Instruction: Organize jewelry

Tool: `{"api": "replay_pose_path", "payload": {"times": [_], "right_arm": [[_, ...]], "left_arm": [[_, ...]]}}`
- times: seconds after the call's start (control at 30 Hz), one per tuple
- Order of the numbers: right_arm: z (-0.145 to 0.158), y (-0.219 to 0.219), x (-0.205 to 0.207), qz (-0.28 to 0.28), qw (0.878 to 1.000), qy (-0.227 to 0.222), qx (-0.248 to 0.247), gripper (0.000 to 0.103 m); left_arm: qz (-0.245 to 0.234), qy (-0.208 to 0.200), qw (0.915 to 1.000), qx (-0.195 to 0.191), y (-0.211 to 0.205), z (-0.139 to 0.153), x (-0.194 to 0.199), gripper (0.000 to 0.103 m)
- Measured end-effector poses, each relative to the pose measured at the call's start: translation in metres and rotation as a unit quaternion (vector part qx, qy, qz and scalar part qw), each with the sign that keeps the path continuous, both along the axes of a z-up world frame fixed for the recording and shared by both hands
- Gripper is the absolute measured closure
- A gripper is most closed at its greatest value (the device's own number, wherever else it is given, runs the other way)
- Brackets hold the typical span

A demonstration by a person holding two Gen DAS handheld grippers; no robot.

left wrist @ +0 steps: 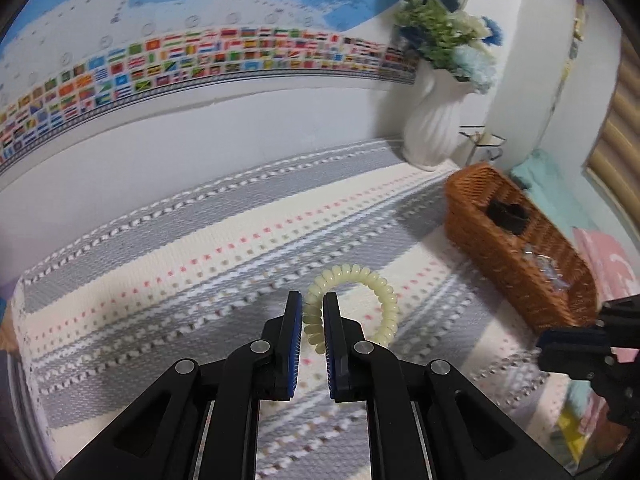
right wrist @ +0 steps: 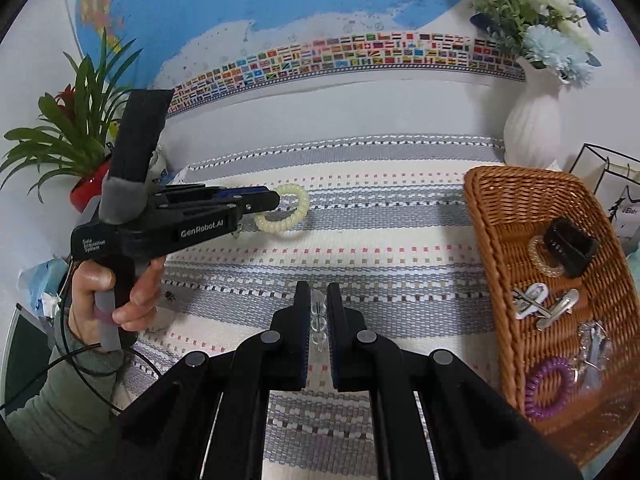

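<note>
While both tools hang above the striped cloth (right wrist: 380, 208) on the surface, the left tool (left wrist: 313, 300) is clamped on a pale yellow coil hair tie (left wrist: 360, 280), loop sticking out past the pads. The right tool (right wrist: 318, 292) is clamped on a string of clear beads (right wrist: 318, 322). At the right, a wicker basket (right wrist: 492, 248) holds a black claw clip (right wrist: 572, 246), metal hair clips (right wrist: 536, 300) and a purple coil tie (right wrist: 548, 388). A white vase (right wrist: 532, 128) stands far right.
</note>
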State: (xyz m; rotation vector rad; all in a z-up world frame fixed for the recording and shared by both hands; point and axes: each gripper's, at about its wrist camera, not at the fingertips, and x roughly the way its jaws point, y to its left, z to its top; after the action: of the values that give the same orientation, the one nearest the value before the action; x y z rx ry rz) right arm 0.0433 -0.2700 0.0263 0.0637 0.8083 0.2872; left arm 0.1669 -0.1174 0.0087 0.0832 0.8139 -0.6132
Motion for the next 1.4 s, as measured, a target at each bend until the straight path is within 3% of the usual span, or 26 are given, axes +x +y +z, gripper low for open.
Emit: {"api": "replay_pose_path", "payload": {"times": [0.3,0.6,0.97,1.4], "right_arm": [[0.021,-0.031,-0.021,-0.025,0.999,-0.022,0.004,0.095],[0.051,-0.097,-0.053,-0.072,0.995,-0.066,0.003,0.095],[0.033,-0.181,-0.046,-0.127,0.991,-0.049,0.012,0.095],[-0.005,-0.218,-0.003,-0.146,0.989,-0.005,0.03,0.094]], "left_arm": [[-0.032,-0.024,0.9988,0.028,-0.041,0.034,-0.026,0.093],[-0.076,-0.019,0.9966,0.025,-0.12,0.058,-0.037,0.093],[-0.098,0.023,0.9936,0.051,-0.232,0.033,-0.016,0.093],[-0.089,0.039,0.9906,0.096,-0.259,0.0,0.008,0.093]]}}
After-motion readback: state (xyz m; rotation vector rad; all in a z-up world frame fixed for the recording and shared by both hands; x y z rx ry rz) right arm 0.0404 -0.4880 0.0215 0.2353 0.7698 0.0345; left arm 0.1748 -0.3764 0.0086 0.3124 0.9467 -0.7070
